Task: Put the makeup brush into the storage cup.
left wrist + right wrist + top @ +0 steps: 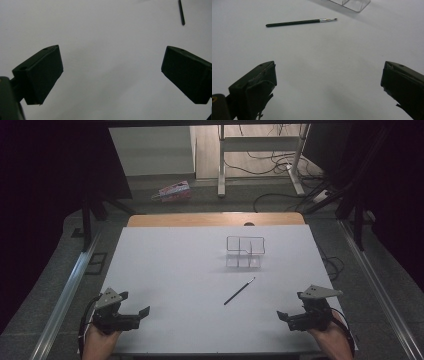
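A slim makeup brush point(239, 291) lies flat on the white counter point(165, 270), untouched. Its handle is dark, with a short silver ferrule and a small dark tip. In the high view it lies diagonally, tip toward the far right. Just beyond that tip stands a clear acrylic organizer point(244, 252), upright, divided into open compartments.

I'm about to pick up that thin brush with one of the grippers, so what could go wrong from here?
The brush is slim and lies flat on the smooth white table; wide-open jaws may scrape the surface or flick it away. Both the left gripper and right gripper are far from it. The clear organizer beyond looks light, so an overshoot could knock it.
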A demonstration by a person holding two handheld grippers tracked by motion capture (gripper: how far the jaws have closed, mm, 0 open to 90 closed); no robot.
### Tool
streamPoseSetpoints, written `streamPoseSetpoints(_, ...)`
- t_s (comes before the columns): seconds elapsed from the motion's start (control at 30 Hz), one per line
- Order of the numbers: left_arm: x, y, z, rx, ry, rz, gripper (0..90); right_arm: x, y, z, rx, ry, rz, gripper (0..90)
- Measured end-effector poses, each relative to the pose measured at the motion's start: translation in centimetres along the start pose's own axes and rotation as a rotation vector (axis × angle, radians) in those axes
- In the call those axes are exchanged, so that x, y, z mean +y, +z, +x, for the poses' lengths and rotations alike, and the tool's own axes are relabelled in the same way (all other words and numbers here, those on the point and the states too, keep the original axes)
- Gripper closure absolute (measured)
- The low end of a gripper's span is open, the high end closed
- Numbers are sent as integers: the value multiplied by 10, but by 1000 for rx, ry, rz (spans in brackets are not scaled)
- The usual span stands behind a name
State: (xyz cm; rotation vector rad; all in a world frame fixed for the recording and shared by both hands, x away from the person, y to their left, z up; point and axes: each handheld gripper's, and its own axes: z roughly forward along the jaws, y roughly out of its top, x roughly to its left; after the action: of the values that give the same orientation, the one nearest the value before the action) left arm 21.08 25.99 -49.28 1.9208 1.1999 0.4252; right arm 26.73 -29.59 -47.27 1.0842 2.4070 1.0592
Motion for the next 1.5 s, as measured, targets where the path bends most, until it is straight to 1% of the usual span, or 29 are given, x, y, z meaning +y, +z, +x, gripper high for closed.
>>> streamPoseSetpoints(0.03, -2, -3, -5, 25, 44, 21, 45, 0, 0, 1, 3, 3, -1, 1)
streamPoseSetpoints(0.07, -3, -4, -6, 33, 58, 30, 45, 0, 0, 1, 5, 2, -3, 1)
streamPoseSetpoints(0.1, -3, -4, -6, 33, 58, 30, 44, 0, 0, 1, 10, 6, 1, 1)
streamPoseSetpoints(0.13, -4, -5, -8, 38, 68, 35, 41, 0, 1, 1, 17, 20, 4, 0)
streamPoseSetpoints(0.17, -4, -6, -9, 39, 70, 38, 41, 0, 1, 1, 17, 20, 4, 0)
streamPoseSetpoints(0.23, -3, -8, -10, 39, 68, 28, 37, 0, 2, 1, 14, 27, 12, 0)
streamPoseSetpoints(0.3, -3, -8, -10, 37, 66, 27, 37, 0, 2, 1, 15, 32, 8, 0)
streamPoseSetpoints(0.33, -4, -8, -9, 29, 65, 26, 35, 0, 1, 0, 18, 38, -4, 0)
streamPoseSetpoints(0.43, -4, -7, -9, 18, 60, 23, 35, 0, 1, 0, 21, 45, -4, 0)
streamPoseSetpoints(0.53, -4, -7, -10, 25, 75, 15, 34, 0, 1, -1, 43, 75, -5, 0)
streamPoseSetpoints(0.6, -4, -7, -11, 22, 82, 14, 33, 0, 1, 0, 49, 84, 4, 0)
streamPoseSetpoints(0.67, -3, -6, -12, 30, 91, 18, 33, 0, 2, 0, 43, 76, 9, 0)
streamPoseSetpoints(0.73, -4, -5, -12, 24, 91, 21, 33, 1, 2, 1, 41, 76, 11, 0)
streamPoseSetpoints(0.8, -4, -4, -10, 9, 83, 31, 35, 1, 2, 1, 36, 68, 14, 0)
streamPoseSetpoints(0.83, -5, -4, -9, -1, 76, 29, 38, 1, 2, 1, 35, 66, 21, 3)
streamPoseSetpoints(0.93, -5, -5, -8, -10, 64, 15, 38, 3, 4, 3, 39, 58, 42, 3)
streamPoseSetpoints(1.13, -5, -4, -9, -10, 69, 21, 38, 6, 6, 6, 39, 41, 60, 3)
streamPoseSetpoints(1.17, -5, -4, -9, -10, 70, 20, 38, 7, 7, 7, 37, 40, 70, 3)
streamPoseSetpoints(1.27, -5, -5, -9, -9, 70, 18, 38, 10, 8, 8, 32, 41, 72, 3)
streamPoseSetpoints(1.37, -5, -5, -8, -12, 62, 11, 38, 14, 7, 8, 19, 47, 59, 3)
streamPoseSetpoints(1.43, -5, -5, -8, -13, 63, 12, 38, 15, 7, 8, 19, 49, 51, 3)
streamPoseSetpoints(1.47, -5, -5, -8, -13, 66, 16, 38, 16, 7, 9, 8, 48, 47, 2)
streamPoseSetpoints(1.5, -5, -5, -8, -13, 66, 16, 37, 16, 7, 9, 8, 48, 47, 2)
